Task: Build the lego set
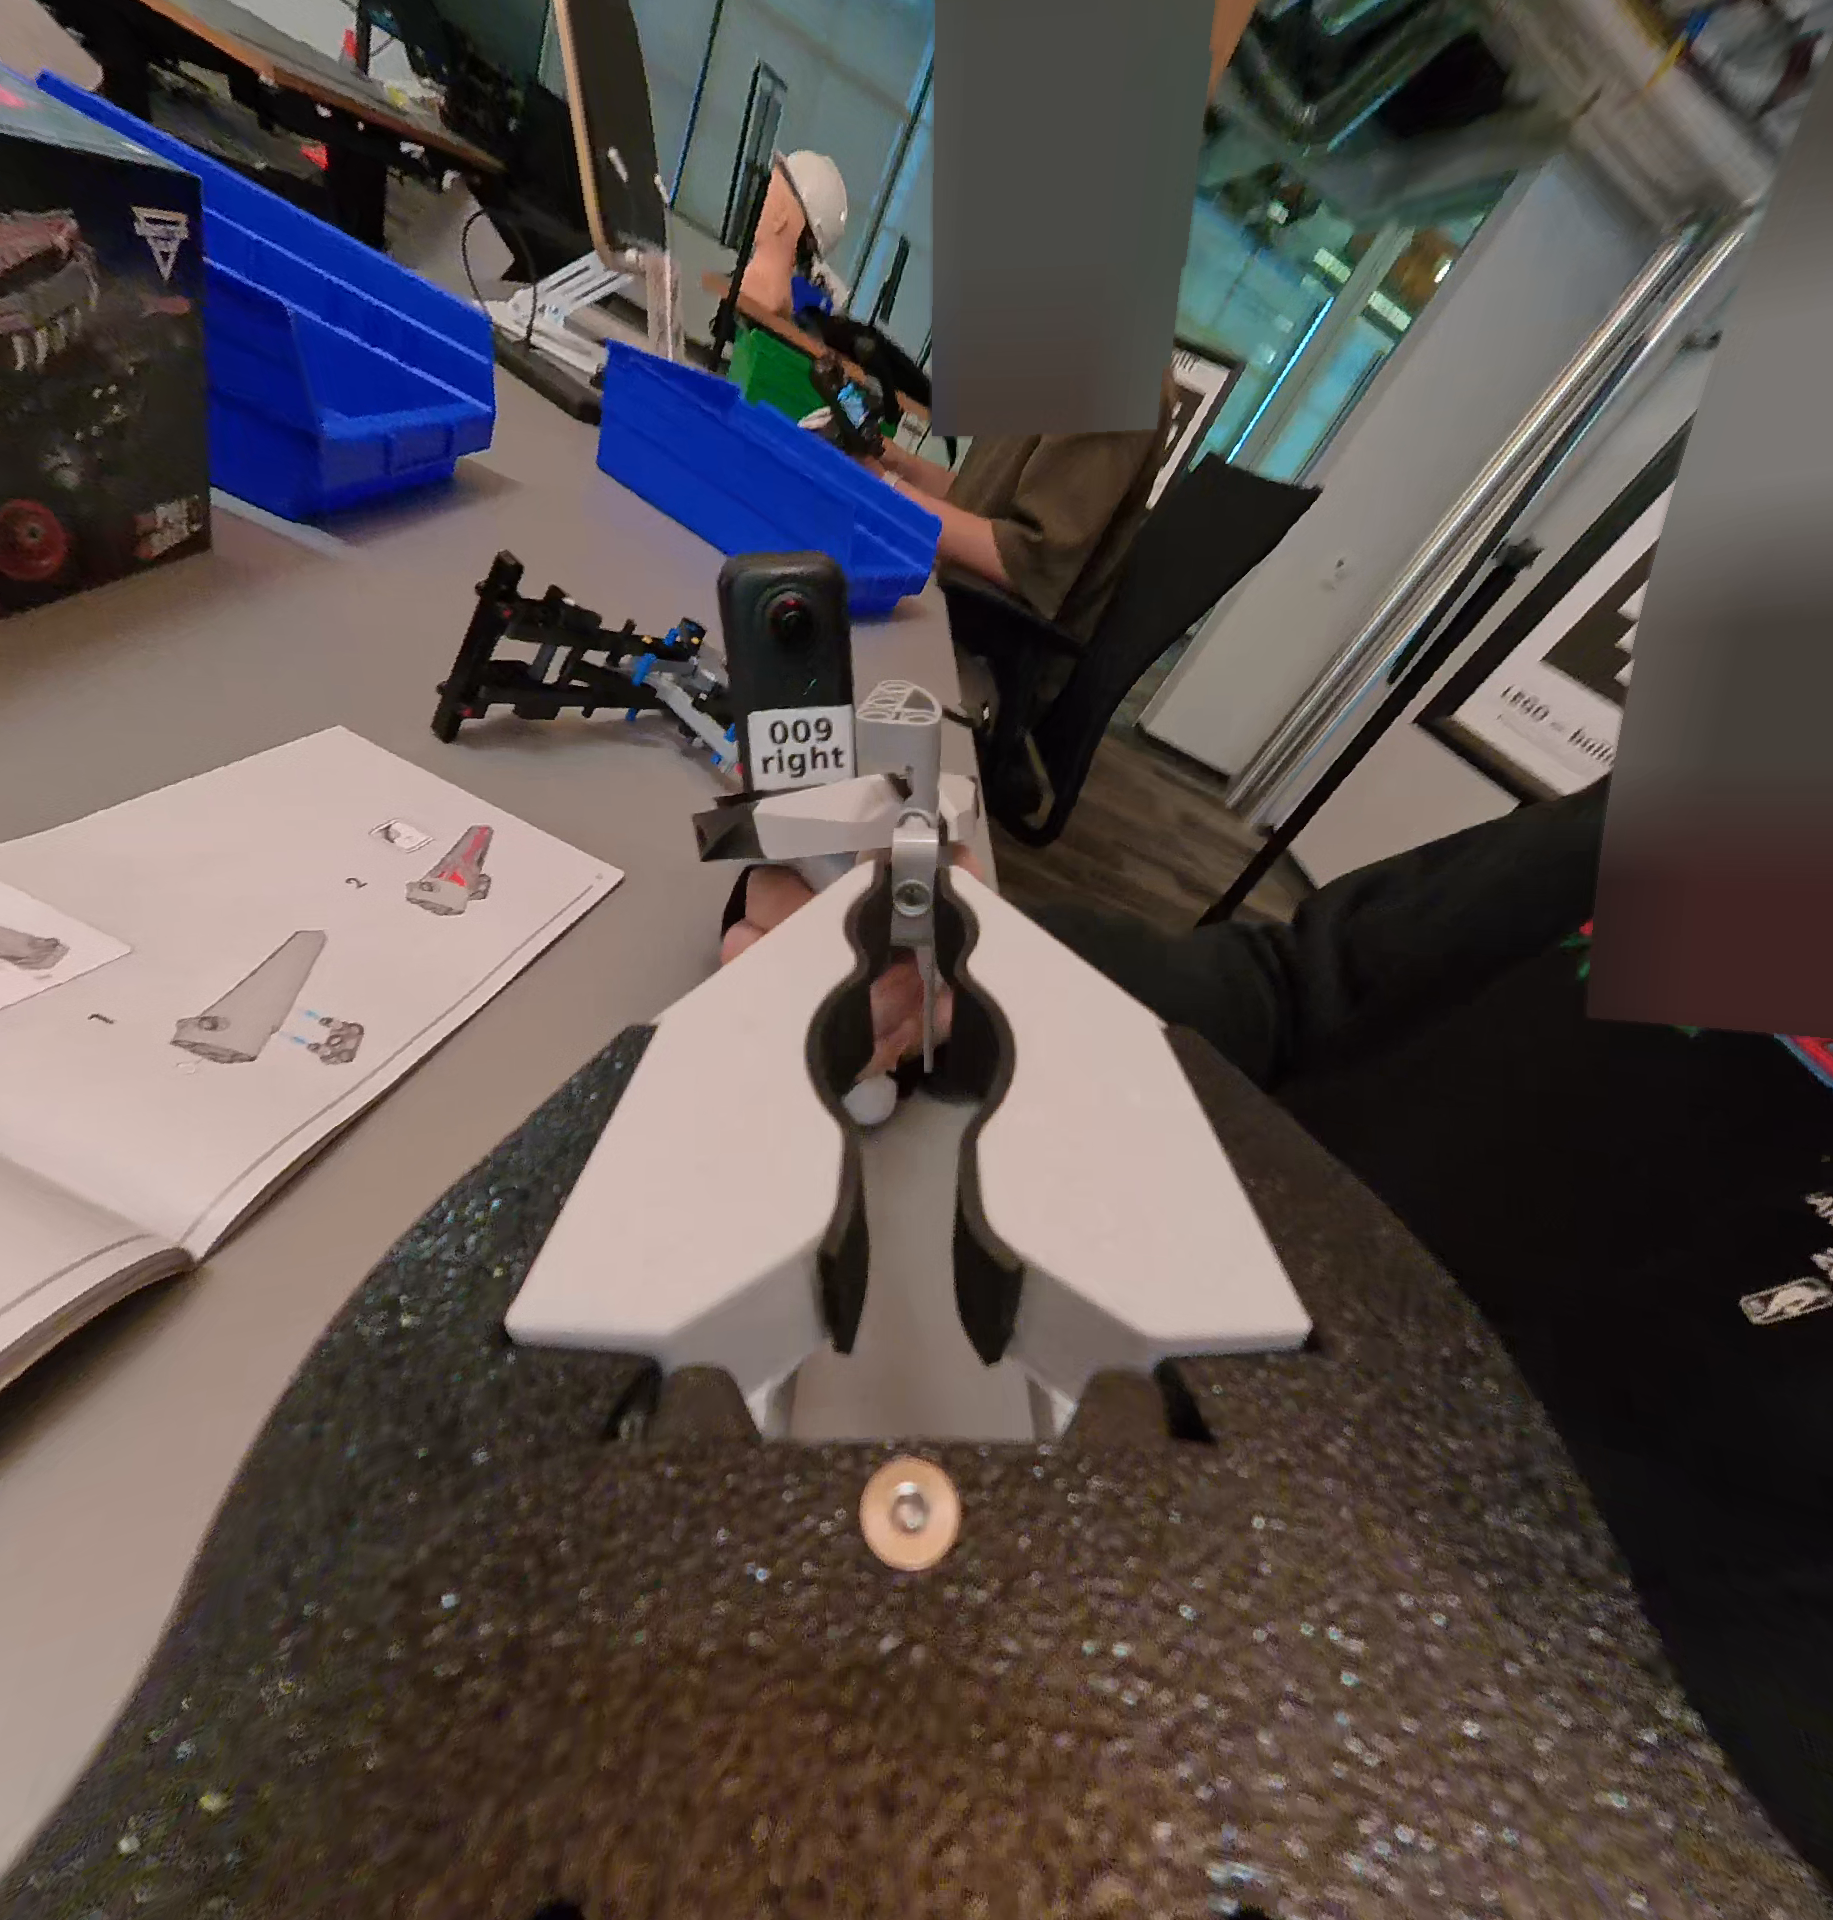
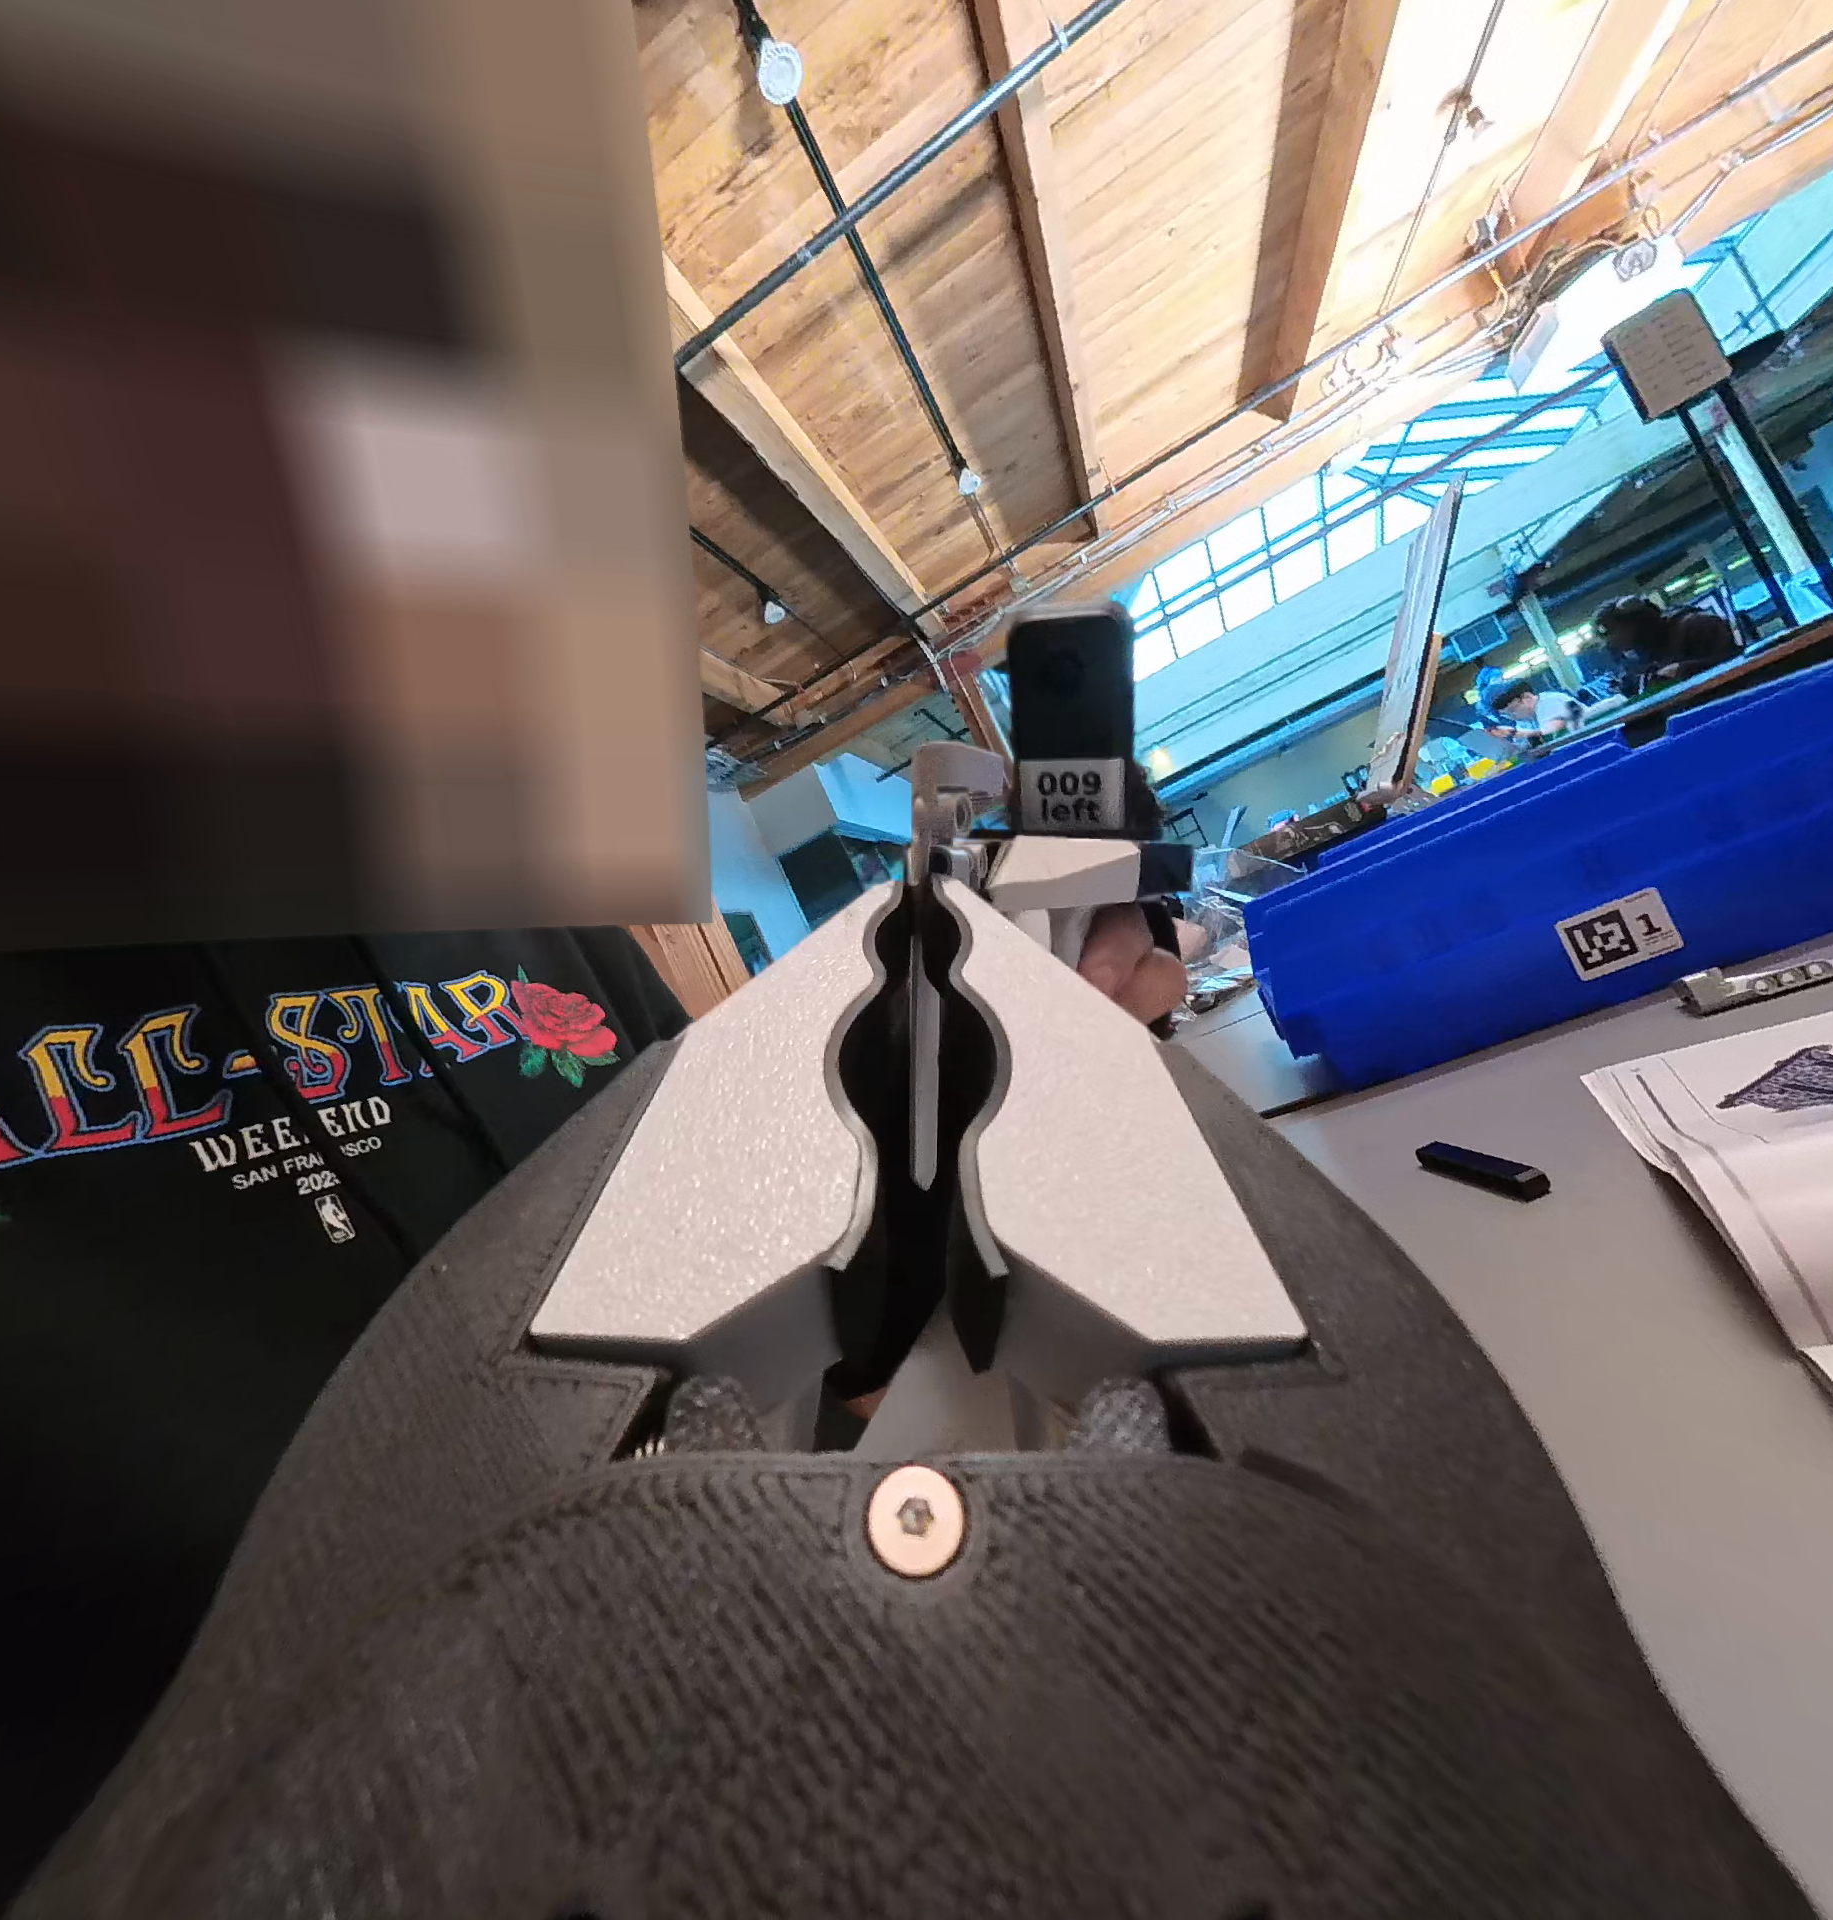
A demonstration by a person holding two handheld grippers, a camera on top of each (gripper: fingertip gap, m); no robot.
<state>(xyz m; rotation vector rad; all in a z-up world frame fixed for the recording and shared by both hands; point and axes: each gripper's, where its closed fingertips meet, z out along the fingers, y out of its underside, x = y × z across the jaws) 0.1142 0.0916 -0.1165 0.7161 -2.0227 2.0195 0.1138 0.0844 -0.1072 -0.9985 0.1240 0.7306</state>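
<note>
left gripper: showing matt grey plastic fingers, speckled rough black body
right gripper: showing grainy grey plastic, ribbed black body
lego panel: looking smooth light-grey plastic
bins: looking glossy blue plastic
booklet: lying as matt paper
table: looking smooth matt grey
ceiling: showing rough wood

Blue storage bins, grey table, black office chair, wooden ceiling
</note>
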